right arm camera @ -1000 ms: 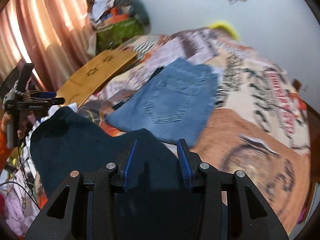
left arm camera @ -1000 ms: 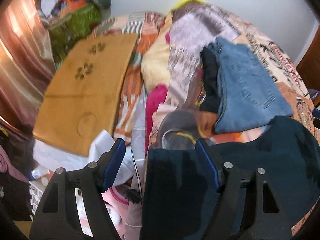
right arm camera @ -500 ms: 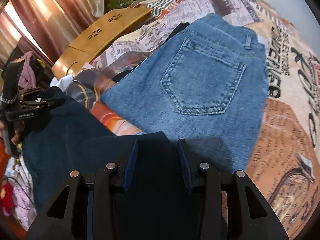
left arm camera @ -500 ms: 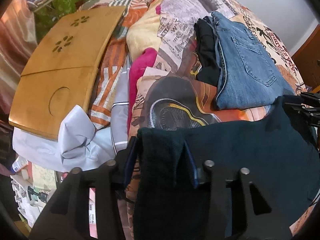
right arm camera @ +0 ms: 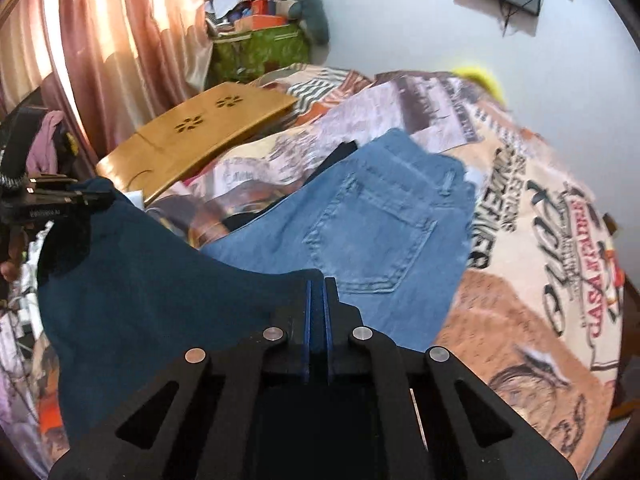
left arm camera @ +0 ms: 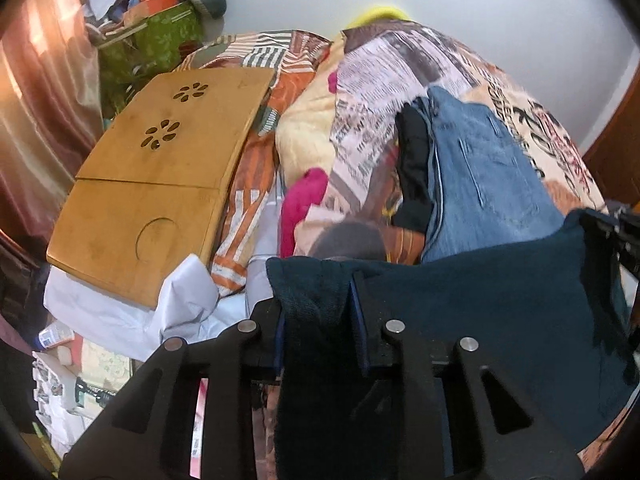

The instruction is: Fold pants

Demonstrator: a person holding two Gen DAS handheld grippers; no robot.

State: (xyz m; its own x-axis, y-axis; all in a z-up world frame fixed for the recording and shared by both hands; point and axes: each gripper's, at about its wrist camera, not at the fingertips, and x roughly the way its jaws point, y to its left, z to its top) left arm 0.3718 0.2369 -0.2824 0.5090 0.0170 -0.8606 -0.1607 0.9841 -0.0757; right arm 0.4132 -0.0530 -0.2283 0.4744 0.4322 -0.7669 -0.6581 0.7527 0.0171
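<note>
1. Right claw (right arm camera: 318, 312) now clamped tight on dark pants (right arm camera: 160, 280), was wide a sec ago
2. Left claw (left arm camera: 318, 312) closing, pinching other corner
3. Pants stretched btwn both, above bed (right arm camera: 520, 320), near jeans (right arm camera: 380, 220) — ready to fold

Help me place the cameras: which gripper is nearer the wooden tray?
Left. The left gripper grips the dark pants close beside the wooden tray; the right gripper holds them farther away, near the jeans.
</note>
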